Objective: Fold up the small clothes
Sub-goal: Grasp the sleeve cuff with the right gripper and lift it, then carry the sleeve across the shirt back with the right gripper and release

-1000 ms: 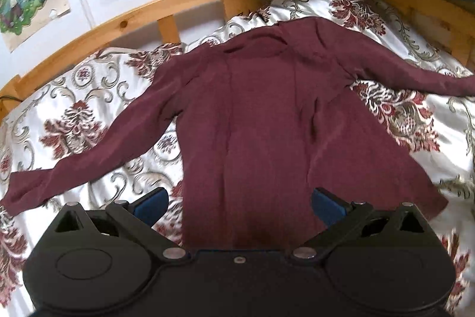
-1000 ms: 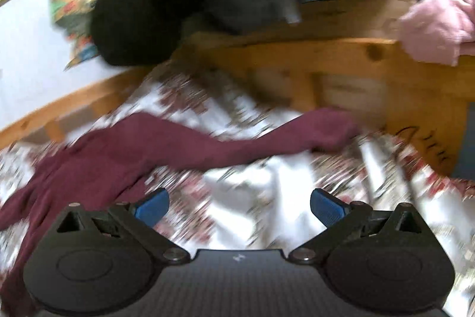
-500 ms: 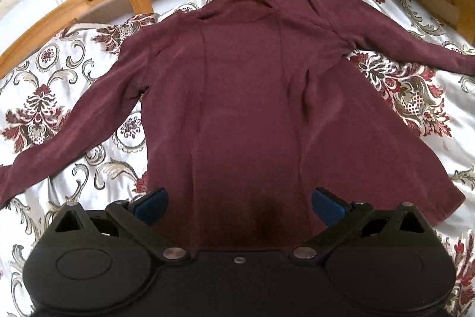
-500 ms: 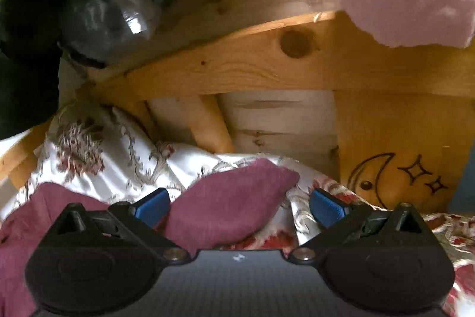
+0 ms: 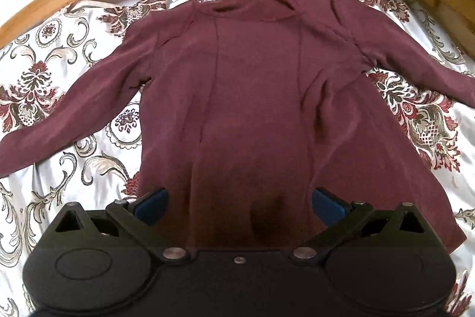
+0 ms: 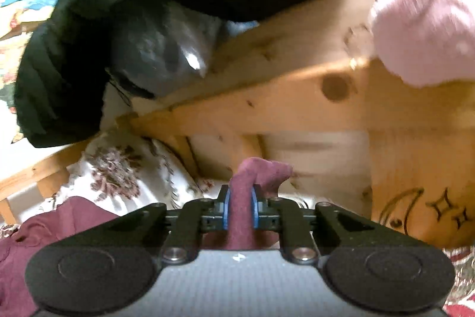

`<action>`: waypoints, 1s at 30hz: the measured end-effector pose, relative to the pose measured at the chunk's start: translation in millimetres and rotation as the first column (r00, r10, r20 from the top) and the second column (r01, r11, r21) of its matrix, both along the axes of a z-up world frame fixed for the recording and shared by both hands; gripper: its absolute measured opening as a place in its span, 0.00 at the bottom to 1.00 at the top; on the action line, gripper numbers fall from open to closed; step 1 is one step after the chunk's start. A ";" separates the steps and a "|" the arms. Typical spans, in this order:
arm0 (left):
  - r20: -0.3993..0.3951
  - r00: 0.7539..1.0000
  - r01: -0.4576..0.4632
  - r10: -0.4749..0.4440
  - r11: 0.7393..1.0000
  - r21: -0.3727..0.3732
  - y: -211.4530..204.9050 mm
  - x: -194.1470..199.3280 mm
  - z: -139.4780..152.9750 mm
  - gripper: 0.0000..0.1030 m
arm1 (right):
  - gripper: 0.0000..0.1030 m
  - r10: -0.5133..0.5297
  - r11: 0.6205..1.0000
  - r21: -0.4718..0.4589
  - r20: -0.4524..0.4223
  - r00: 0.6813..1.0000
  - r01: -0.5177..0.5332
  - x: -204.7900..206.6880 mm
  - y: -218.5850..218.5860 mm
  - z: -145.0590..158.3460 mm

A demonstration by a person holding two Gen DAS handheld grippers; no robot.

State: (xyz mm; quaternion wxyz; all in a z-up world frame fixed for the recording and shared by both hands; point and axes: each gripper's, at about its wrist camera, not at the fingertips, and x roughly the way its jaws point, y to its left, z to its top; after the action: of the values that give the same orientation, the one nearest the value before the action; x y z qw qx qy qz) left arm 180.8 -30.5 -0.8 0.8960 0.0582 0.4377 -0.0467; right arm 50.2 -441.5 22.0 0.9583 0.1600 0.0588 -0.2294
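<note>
Since a second ago: right claw (image 6: 240, 208) has gone from wide open over the bedspread to the sleeve end, jaws closing on it; left view has dropped nearer the shirt, which fills more of the frame.

Bed (image 5: 35, 55): one, patterned white-and-red spread, wooden rail at the far side with two slats showing.

Shirt (image 5: 252, 97): one, maroon, long-sleeved, flat on the bed. Long axis runs from hem nearest the left claw to collar at the far rail. Two sleeves spread out sideways, one each way, angling slightly toward the hem side.

Left claw (image 5: 239, 205): jaws wide apart, nothing pinched. Hangs over the hem end, body of the shirt straight ahead between the blue pads (image 5: 151, 205).

Right claw: blue pads pressed on the cuff (image 6: 261, 171), which bunches up and pokes forward past the tips. Rest of that sleeve trails back to lower left of the right view. Wooden board (image 6: 297, 109) close ahead, with one moon and two stars drawn on it.

Dark garment (image 6: 89, 49) and pink fluffy thing (image 6: 421, 31) draped over the board, one each.
</note>
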 end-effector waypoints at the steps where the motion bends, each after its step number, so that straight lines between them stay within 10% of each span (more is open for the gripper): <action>1: 0.005 1.000 0.002 -0.002 1.000 0.001 0.4 -0.7 1.0 0.99 | 0.14 0.009 1.000 -0.026 0.011 1.000 -0.009 -1.5 4.6 3.6; 10: 0.072 0.996 -0.043 0.046 0.998 -0.039 23.5 -2.5 21.0 0.99 | 0.14 0.201 0.935 -0.312 0.065 0.978 -0.171 9.7 88.2 50.1; 19: 0.113 0.985 -0.121 0.129 0.990 -0.075 70.5 -10.2 26.5 0.99 | 0.14 0.463 0.715 -0.557 -0.075 0.883 -0.422 39.8 227.1 50.7; 30: 0.070 0.960 -0.260 0.270 0.958 -0.121 136.4 -19.1 15.1 0.99 | 0.14 0.618 0.498 -0.536 -0.333 0.712 -0.682 55.8 341.9 -7.9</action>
State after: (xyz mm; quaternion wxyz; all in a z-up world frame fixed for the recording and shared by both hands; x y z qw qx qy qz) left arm 161.7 105.9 14.3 0.9139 -0.0486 0.3995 0.0524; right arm 106.0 -99.6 14.1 0.9644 -0.2122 0.0813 0.1352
